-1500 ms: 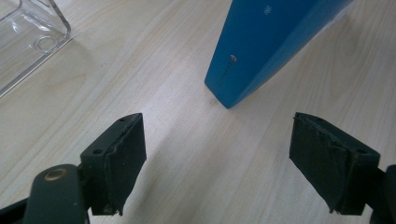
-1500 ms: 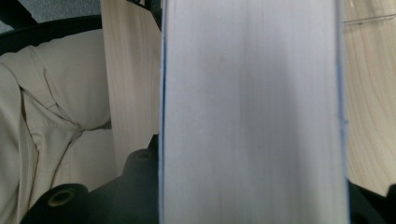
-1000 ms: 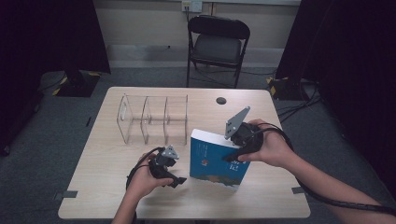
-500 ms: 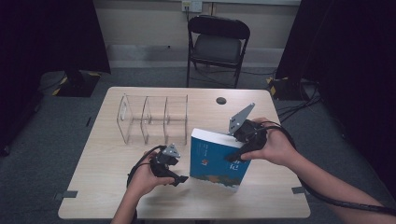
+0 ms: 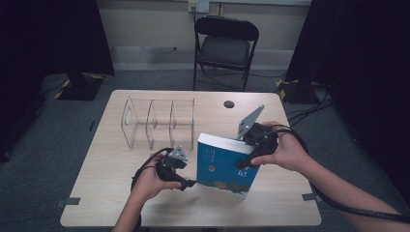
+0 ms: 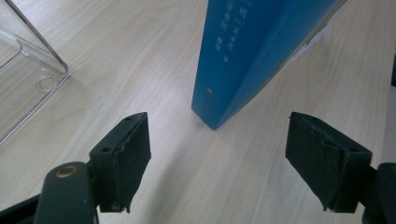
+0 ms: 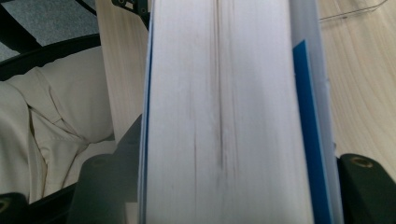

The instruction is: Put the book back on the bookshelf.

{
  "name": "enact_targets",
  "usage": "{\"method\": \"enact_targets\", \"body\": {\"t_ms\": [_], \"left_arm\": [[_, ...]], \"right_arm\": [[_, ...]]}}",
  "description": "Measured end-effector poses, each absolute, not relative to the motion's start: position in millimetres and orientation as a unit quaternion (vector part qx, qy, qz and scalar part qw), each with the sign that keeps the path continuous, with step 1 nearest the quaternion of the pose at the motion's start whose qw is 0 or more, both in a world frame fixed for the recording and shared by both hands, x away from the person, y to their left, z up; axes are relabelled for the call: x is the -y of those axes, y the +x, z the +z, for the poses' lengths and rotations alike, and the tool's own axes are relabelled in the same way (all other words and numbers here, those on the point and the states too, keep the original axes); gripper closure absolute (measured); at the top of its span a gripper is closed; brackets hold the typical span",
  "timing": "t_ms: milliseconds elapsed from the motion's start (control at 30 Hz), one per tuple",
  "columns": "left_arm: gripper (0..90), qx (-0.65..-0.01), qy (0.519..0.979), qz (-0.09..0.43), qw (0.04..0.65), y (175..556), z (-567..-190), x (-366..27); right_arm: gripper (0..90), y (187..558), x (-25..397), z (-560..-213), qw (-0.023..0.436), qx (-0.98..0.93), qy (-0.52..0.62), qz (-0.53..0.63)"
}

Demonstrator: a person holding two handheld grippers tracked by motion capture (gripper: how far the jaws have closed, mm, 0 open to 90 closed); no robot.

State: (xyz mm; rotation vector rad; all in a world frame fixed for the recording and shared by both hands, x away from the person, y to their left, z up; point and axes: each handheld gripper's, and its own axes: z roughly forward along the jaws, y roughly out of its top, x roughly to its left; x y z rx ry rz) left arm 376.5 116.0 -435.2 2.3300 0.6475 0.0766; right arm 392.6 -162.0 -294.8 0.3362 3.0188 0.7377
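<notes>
Two grippers work a wooden table [image 5: 121, 203], where a clear acrylic divider rack [image 5: 157, 121] stands with its slots unfilled, well to the left of a blue book [image 5: 225, 162]. That book is raised on its lower edge, tilted, near the table's front and not yet in the rack. Clamped on the book's page edge [image 7: 224, 116], the right gripper [image 5: 245, 162] has its jaws shut against both covers. Just left of the spine [image 6: 229, 56], the left gripper [image 5: 189, 183] waits with jaws spread wide and empty, the book's bottom corner between them but untouched. By the look of it, lifting is done; carrying the book across and slotting it remain
</notes>
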Motion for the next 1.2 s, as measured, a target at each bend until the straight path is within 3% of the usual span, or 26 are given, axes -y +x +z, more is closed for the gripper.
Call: {"method": "enact_targets", "body": {"t_ms": [300,1200], "left_arm": [[28.4,-0.230,0.914,0.026,0.334,384.1,-414.9,-111.9],[24.1,-0.189,0.933,0.039,0.305,394.1,-349.2,-93.9]], "right_arm": [[35.7,391.2,167.3,-290.5,0.009,-0.966,0.106,0.236],[35.5,387.7,176.2,-291.6,0.007,-0.966,0.101,0.237]]}}
